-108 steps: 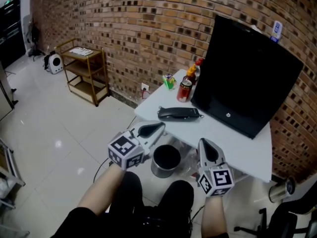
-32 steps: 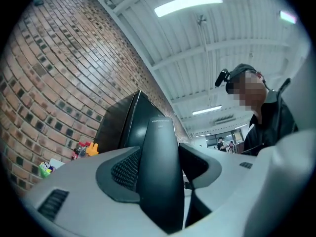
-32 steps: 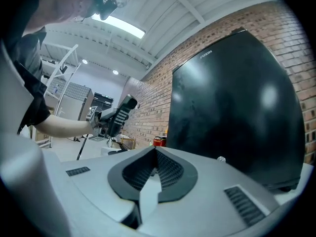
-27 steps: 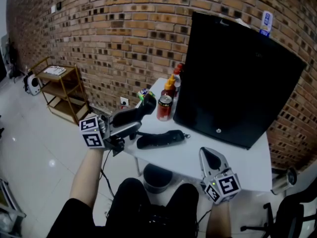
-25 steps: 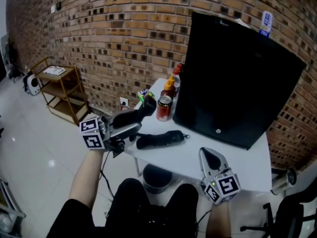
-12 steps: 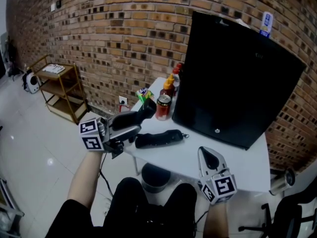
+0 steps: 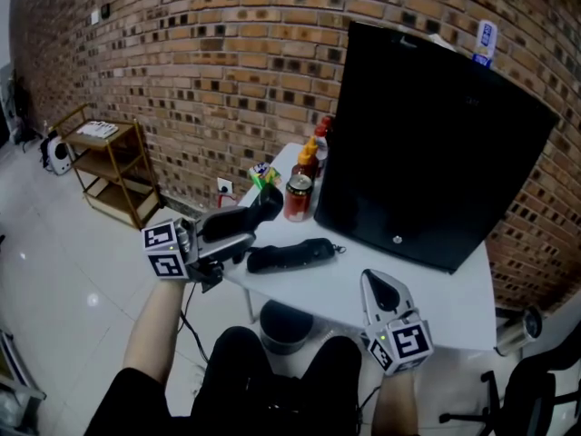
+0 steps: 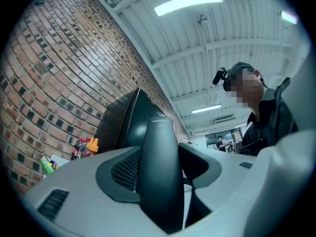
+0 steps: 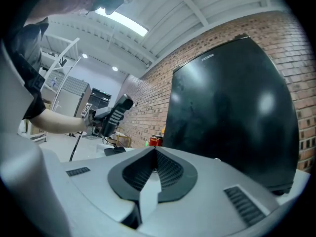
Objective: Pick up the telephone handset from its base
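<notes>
My left gripper (image 7: 238, 230) is shut on the black telephone handset (image 7: 263, 203) and holds it up, tilted, off the table's left edge. In the left gripper view the handset (image 8: 159, 181) stands upright between the two pads. The black phone base (image 7: 292, 255) lies on the white table (image 7: 436, 302), just right of the handset and apart from it. My right gripper (image 7: 377, 284) hovers at the table's near edge, shut with nothing in it; its jaws (image 9: 154, 154) meet in the right gripper view, where the handset (image 9: 116, 113) shows far left.
A large black box (image 7: 436, 153) fills the back of the table. A red can (image 7: 295, 196), sauce bottles (image 7: 311, 157) and a green packet (image 7: 261, 175) stand at the far left corner. A metal bin (image 7: 283, 325) sits under the table. A wooden shelf (image 7: 104, 166) stands by the brick wall.
Since the earliest frame my left gripper has closed on the handset and raised it off its base. Over the last second neither gripper has moved.
</notes>
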`<state>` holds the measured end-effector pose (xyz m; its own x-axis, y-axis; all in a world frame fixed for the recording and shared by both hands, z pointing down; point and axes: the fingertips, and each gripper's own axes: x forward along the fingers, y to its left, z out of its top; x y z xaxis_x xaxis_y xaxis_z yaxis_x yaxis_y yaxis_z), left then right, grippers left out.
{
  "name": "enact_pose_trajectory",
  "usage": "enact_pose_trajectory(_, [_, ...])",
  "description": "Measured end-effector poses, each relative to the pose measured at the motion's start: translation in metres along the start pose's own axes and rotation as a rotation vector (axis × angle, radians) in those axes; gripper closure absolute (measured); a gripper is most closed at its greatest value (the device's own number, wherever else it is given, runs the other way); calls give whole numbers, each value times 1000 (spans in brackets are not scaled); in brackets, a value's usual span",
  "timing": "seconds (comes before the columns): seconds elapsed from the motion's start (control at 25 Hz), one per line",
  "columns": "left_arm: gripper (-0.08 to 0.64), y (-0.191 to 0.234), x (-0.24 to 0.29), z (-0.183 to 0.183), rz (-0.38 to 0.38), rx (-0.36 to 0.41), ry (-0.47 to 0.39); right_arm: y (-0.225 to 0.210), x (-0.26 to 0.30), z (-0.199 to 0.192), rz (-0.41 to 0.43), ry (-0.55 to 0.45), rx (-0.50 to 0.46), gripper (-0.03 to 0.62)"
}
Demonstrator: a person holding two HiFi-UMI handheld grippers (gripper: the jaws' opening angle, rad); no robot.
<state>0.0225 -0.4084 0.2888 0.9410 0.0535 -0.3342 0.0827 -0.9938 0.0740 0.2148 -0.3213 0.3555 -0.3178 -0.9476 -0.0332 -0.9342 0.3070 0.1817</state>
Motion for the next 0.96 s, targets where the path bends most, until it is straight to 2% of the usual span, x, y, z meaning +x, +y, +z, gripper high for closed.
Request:
enact_pose_trajectory(0.16, [307, 2, 0, -2, 9, 11, 24, -3, -3, -1, -9, -6, 13, 594])
enact_pose_trajectory(0.96, [307, 10, 2, -6, 15, -11, 32, -7, -5, -7, -14, -3, 18, 594])
